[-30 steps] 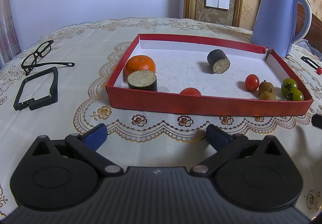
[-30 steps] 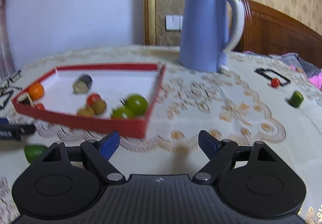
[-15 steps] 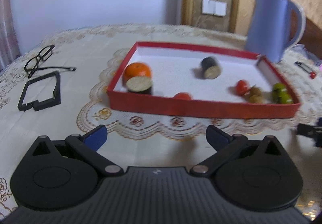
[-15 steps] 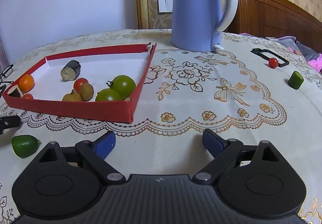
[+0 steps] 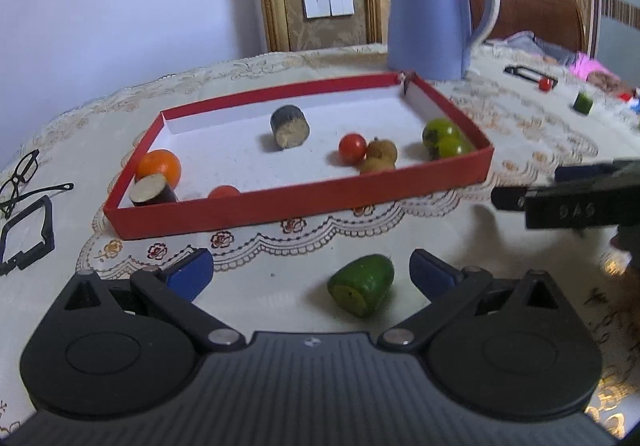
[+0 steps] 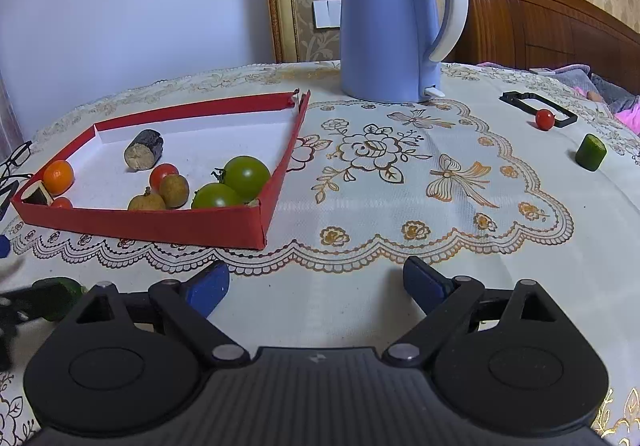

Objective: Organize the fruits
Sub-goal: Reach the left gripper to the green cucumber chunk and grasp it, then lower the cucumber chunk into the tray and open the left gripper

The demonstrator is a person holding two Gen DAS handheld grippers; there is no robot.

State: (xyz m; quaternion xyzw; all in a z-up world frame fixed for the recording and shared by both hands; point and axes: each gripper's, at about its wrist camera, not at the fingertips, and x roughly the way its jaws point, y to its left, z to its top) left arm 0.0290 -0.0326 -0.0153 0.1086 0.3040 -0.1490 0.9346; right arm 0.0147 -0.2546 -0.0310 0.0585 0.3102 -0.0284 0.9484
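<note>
My left claw [image 5: 306,272]: wide open, empty; green cucumber piece [image 5: 361,284] on the tablecloth [image 6: 360,213] between its fingers, nearer the right one, untouched. My right claw [image 6: 316,282]: wide open, empty. Red tray [image 5: 296,201]: orange [image 5: 159,167], tomatoes, two dark chunks. Beyond: blue kettle [image 6: 394,17].

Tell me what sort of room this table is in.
Probably a bedroom at home: a carved wooden headboard with bedding stands behind the table, whose lace tablecloth carries an electric kettle, and wall switches sit on damask wallpaper.
</note>
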